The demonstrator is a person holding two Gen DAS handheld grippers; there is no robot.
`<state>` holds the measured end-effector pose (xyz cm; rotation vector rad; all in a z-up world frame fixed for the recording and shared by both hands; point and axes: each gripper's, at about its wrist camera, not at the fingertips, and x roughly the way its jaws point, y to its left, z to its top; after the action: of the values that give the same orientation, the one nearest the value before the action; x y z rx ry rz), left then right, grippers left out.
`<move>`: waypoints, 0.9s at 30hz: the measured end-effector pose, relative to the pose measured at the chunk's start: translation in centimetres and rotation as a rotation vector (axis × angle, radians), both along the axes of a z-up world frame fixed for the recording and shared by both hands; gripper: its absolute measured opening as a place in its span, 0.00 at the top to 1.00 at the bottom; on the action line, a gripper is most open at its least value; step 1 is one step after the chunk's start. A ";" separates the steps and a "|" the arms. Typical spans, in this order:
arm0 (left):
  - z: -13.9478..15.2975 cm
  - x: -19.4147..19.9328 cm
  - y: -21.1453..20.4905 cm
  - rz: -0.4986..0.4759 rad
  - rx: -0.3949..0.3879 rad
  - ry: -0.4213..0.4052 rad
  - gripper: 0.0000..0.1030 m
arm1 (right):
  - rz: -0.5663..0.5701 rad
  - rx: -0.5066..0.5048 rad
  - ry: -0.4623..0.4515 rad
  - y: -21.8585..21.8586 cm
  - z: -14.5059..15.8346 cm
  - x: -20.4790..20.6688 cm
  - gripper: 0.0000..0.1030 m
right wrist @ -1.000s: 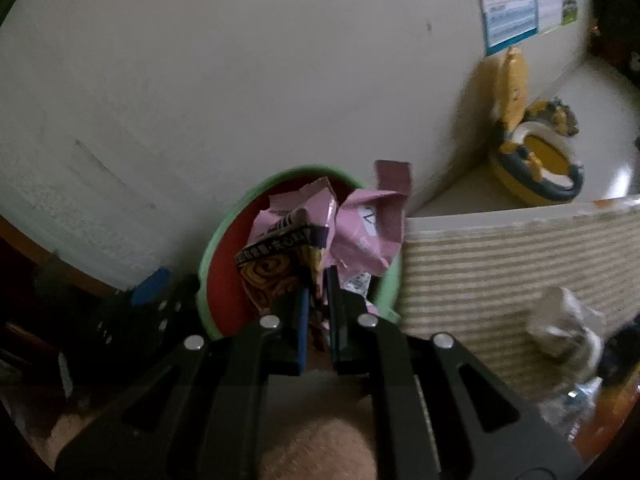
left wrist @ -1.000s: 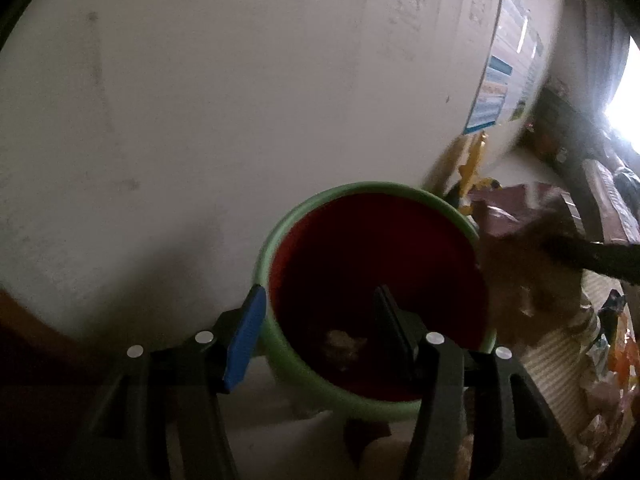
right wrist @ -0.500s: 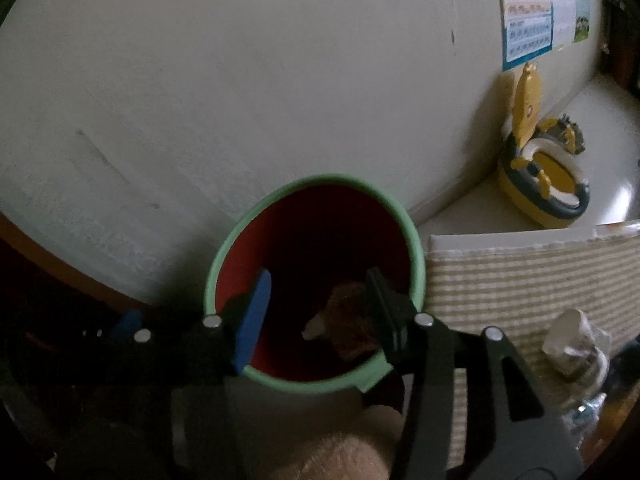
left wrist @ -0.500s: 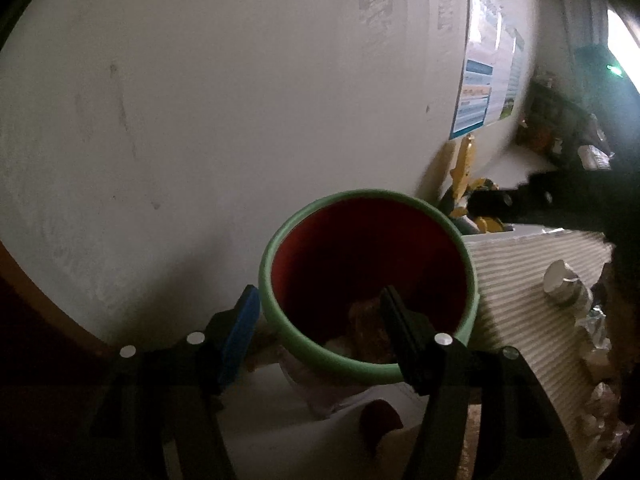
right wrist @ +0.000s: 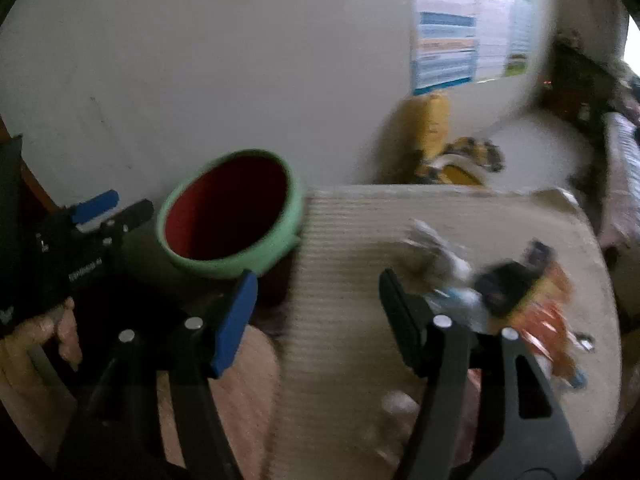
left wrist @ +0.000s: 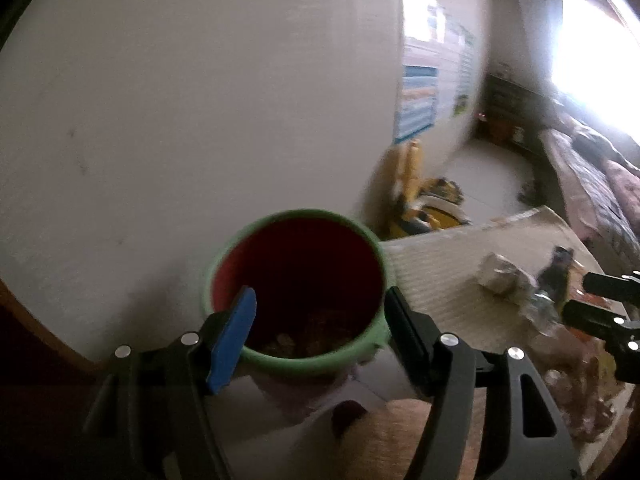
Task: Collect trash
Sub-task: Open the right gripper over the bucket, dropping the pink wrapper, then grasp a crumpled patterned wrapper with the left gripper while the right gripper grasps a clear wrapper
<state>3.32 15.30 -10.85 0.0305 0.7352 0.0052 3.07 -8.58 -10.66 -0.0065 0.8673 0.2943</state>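
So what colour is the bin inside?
Dark red inside the bin, with a light green rim; the left wrist view shows it best.

A smooth, matt plastic bin (left wrist: 298, 360) with a green rim is seen beside a ribbed woven mat (right wrist: 360, 240) strewn with crumpled paper (left wrist: 502, 276) and glossy wrappers (right wrist: 548, 316).

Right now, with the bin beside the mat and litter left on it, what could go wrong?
1. The bin stands at the mat edge; a sweeping right gripper might tip it.
2. Its jaws are opening, empty, amid motion blur; the crumpled paper could be missed or knocked off.
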 end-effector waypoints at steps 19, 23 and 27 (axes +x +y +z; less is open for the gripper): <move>-4.0 -2.0 -15.8 -0.361 -0.116 0.259 0.38 | -0.391 0.078 0.061 -17.3 -2.5 -8.6 0.35; -7.5 -2.2 -18.8 -0.432 -0.116 0.366 0.39 | -0.424 0.115 0.060 -18.8 -2.8 -9.2 0.35; -10.5 -1.7 -21.1 -0.486 -0.103 0.466 0.39 | -0.443 0.112 0.050 -19.3 -2.8 -9.8 0.30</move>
<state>1.62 -5.81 -21.35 0.1135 1.1768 -0.5183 -6.74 -27.89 -13.45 0.2947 0.8762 -0.0733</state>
